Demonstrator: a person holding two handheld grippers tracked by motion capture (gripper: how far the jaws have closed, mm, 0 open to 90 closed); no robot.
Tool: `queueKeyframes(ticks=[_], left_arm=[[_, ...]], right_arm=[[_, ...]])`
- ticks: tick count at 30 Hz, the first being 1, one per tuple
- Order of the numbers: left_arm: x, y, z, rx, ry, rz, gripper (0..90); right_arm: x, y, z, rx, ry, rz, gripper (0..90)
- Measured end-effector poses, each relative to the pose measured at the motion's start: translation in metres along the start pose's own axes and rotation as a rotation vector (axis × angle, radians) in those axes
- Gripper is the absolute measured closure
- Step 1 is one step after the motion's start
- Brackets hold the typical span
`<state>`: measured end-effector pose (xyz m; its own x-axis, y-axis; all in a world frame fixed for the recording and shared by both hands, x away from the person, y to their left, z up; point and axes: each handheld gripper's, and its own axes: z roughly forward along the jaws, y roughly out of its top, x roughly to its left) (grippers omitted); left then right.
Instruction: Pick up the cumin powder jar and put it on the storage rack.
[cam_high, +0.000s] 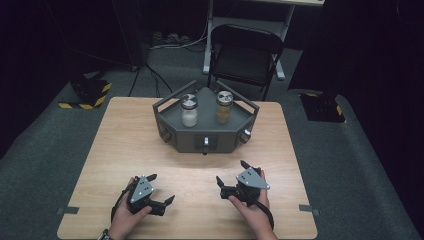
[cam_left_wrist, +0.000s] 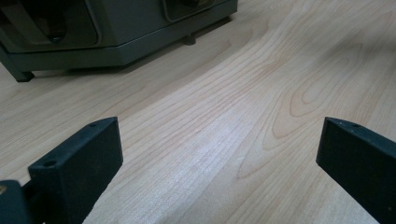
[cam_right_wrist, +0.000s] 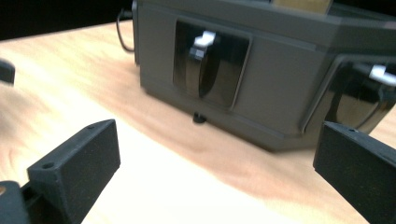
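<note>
A grey six-sided stand (cam_high: 175, 135) sits at the far middle of the wooden table (cam_high: 115, 145). On its top stand a jar of white powder (cam_high: 189, 111) and a jar of tan powder (cam_high: 224, 106), both with metal lids. My left gripper (cam_high: 160, 188) rests near the front edge, open, with bare wood between its jaws (cam_left_wrist: 219, 154). My right gripper (cam_high: 231, 172) is open too and points at the stand (cam_right_wrist: 280, 79), whose front faces hold dark knobs (cam_right_wrist: 201, 65). The stand's lower edge (cam_left_wrist: 121, 44) shows at the top of the left gripper view.
A black folding chair (cam_high: 246, 55) stands behind the table beside a white desk leg (cam_high: 207, 40). Cables (cam_high: 150, 75) run over the grey carpet. Yellow-and-black striped blocks (cam_high: 90, 92) lie on the floor at the left and right.
</note>
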<state>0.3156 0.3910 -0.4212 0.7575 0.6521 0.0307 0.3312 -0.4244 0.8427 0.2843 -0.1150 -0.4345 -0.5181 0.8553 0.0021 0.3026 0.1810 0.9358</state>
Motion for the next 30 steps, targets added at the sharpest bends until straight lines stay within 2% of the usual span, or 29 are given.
queueKeyframes(ticks=[4, 6, 13, 23, 30], left_arm=[[-0.002, 0.002, 0.001, 0.009, 0.001, 0.013, 0.8], [-0.002, 0.002, 0.001, 0.008, 0.004, 0.013, 0.8], [-0.004, 0.003, 0.002, 0.015, 0.007, 0.020, 0.8], [-0.007, 0.004, 0.002, 0.021, 0.016, 0.039, 0.8], [-0.011, 0.006, 0.003, 0.034, 0.025, 0.059, 0.8]], right_arm=[[-0.001, -0.008, -0.002, 0.022, 0.005, 0.001, 0.4], [-0.003, -0.016, -0.002, 0.043, 0.007, 0.020, 0.4], [-0.003, -0.026, -0.005, 0.069, 0.000, 0.026, 0.4], [-0.008, -0.022, -0.003, 0.130, 0.025, 0.012, 0.5], [-0.009, -0.017, -0.005, 0.179, 0.010, 0.016, 0.5]])
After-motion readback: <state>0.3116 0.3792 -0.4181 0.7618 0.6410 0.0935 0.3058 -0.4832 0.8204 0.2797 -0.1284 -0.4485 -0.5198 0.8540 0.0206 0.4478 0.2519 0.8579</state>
